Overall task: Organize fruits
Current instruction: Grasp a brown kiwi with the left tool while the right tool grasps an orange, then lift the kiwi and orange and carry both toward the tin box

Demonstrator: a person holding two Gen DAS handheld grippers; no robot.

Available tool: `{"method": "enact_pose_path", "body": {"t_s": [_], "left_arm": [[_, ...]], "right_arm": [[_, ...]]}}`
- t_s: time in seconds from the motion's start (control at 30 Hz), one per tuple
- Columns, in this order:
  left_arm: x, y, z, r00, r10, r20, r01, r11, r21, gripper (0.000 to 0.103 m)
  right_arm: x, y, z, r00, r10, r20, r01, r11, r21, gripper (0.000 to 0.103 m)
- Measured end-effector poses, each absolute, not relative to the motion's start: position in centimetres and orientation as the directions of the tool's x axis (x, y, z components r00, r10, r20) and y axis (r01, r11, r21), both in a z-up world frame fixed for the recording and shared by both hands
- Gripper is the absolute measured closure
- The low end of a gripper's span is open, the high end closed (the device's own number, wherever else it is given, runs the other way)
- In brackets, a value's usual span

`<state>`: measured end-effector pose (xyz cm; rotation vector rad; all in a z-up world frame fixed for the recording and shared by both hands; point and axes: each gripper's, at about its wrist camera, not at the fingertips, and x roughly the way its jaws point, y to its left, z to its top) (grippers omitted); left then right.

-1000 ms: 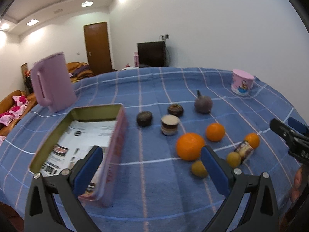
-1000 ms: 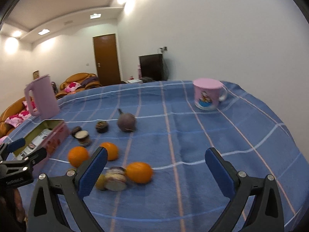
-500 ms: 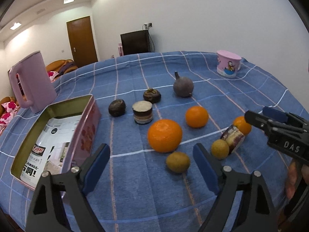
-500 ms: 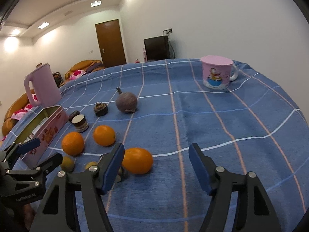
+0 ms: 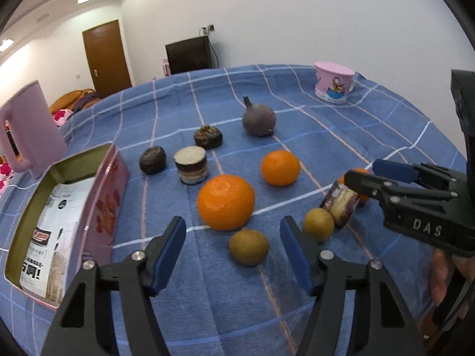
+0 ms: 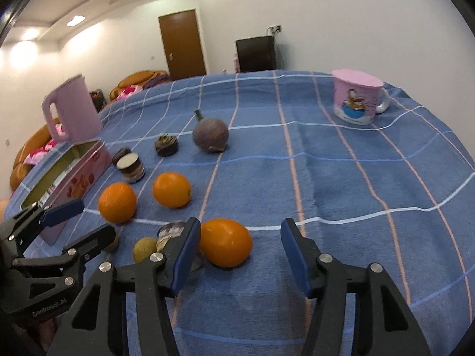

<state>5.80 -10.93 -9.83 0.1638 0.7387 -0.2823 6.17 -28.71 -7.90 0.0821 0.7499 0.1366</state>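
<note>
Fruit lies scattered on a blue checked tablecloth [image 5: 341, 124]. Low in the left wrist view, the left gripper [image 5: 233, 234] has just been closing, yet its jaws are still spread, pinching nothing, with a small brownish-green fruit [image 5: 248, 246] lying between the tips and a big orange [image 5: 225, 197] just above. Low in the right wrist view, the right gripper [image 6: 240, 244] has also been closing; its jaws stand apart around an oval orange [image 6: 225, 246] without pressing it. A pink tin [image 5: 111, 195] sits open at lower left.
</note>
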Motion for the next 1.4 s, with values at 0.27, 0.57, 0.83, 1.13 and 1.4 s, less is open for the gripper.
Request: {"method": "enact_pose_path", "body": {"t_s": [0.27,0.57,0.83,1.13,1.4], "left_arm": [[7.2,-10.1,-11.1,0.611,-0.269,-0.745,0.330,0.941,-0.070,0.067],[6.7,-9.5,-11.2,0.617,-0.292,-0.731,0.332,0.938,-0.095,0.072],[6.1,-9.3,-10.6,0.667,-0.269,-0.695,0.311,0.948,-0.068,0.072],[5.5,-8.8,-9.9,0.723,-0.251,-0.644,0.287,0.957,-0.052,0.072],[5.0,-8.7,-9.6,0.755,-0.237,-0.611,0.273,0.961,-0.036,0.072]], "right_arm": [[6.9,-28.4,-8.5,0.673,0.209,-0.710,-0.135,0.978,0.160,0.049],[6.5,-28.1,-8.4,0.677,0.231,-0.698,-0.169,0.973,0.157,0.067],[5.8,-28.4,-7.9,0.714,0.245,-0.656,-0.181,0.970,0.165,0.067],[5.2,-28.2,-7.4,0.752,0.240,-0.614,-0.189,0.971,0.148,0.067],[4.3,-28.0,-7.0,0.785,0.244,-0.569,-0.204,0.970,0.135,0.067]]}}
